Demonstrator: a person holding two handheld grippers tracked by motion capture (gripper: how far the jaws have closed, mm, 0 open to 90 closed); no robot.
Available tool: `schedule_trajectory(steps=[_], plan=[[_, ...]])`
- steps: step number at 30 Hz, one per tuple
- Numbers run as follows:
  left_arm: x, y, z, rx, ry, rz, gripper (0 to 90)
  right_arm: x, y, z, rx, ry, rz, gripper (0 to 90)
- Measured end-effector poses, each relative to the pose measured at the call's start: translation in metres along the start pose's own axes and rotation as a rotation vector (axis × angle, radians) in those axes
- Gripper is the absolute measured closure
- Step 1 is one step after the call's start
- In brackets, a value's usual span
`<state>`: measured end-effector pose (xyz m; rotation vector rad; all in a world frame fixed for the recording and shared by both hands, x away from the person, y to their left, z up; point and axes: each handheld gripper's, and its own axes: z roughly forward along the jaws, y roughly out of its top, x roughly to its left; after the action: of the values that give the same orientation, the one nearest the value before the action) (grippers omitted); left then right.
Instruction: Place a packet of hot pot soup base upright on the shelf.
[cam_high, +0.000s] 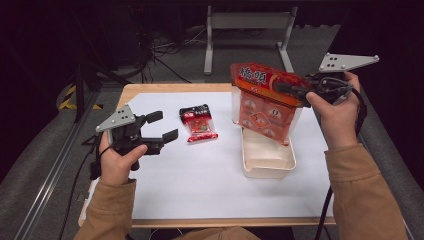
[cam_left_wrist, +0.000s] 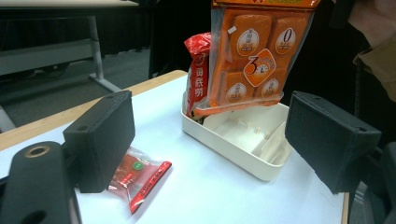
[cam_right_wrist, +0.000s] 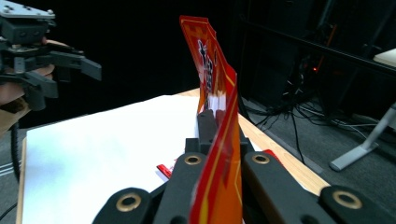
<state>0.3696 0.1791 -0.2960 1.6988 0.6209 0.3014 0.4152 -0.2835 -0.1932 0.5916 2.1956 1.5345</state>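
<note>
From above, a person at a white-topped table (cam_high: 210, 185) holds a gripper in each hand. The right gripper (cam_high: 287, 90), at the upper right of the frame, is clamped on the top edge of a large orange bag (cam_high: 262, 107), which hangs above the far end of a cream tray (cam_high: 267, 167) right of centre. The left gripper (cam_high: 162, 126), at the left of the frame, has its jaws spread with nothing between them. A small red packet (cam_high: 198, 123) lies flat on the table between that gripper and the tray.

Along the left gripper, two black pads (cam_left_wrist: 105, 135) stand wide apart at the lower left and right of the frame, holding nothing. Between them, farther off, sits the tray (cam_left_wrist: 224, 151), with the bag (cam_left_wrist: 252, 56) dangling over it at top centre and a red pouch (cam_left_wrist: 196, 74) upright at its far end. The small packet (cam_left_wrist: 140, 175) lies at the lower left, just beside the left pad.

Along the right gripper (cam_right_wrist: 218, 122), the jaws rise from the bottom centre, pressed together on the bag's (cam_right_wrist: 212, 79) header, seen edge-on and standing tall up the middle. The other gripper (cam_right_wrist: 70, 65) sits in the upper left, jaws apart, above the white tabletop (cam_right_wrist: 107, 149).
</note>
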Motion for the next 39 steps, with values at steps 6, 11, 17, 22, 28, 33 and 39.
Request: schedule_trajectory(steps=[6,11,17,22,28,33,39], plan=[[0.001,-0.001,0.0,0.0,-0.001,-0.003,16.9,-0.004,-0.006,-0.003,-0.007,-0.023,0.028,90.0],[0.003,-0.002,0.0,0.0,0.004,-0.007,16.9,-0.008,-0.014,-0.005,-0.016,-0.035,0.069,90.0],[0.004,-0.003,0.001,0.005,0.006,-0.009,16.9,-0.011,-0.024,-0.006,-0.014,-0.045,0.093,90.0],[0.008,-0.005,0.001,-0.002,0.021,-0.014,17.1,-0.015,-0.034,-0.005,-0.016,-0.051,0.114,89.9],[0.011,-0.008,0.004,0.009,0.004,-0.018,18.2,-0.016,-0.042,-0.004,-0.007,-0.063,0.131,90.0],[0.011,-0.009,0.008,0.031,0.011,-0.005,14.3,-0.016,-0.046,-0.004,0.005,-0.083,0.134,89.9],[0.01,-0.009,0.01,0.051,0.009,0.009,13.1,-0.013,-0.052,0.002,0.062,-0.125,0.115,89.9]])
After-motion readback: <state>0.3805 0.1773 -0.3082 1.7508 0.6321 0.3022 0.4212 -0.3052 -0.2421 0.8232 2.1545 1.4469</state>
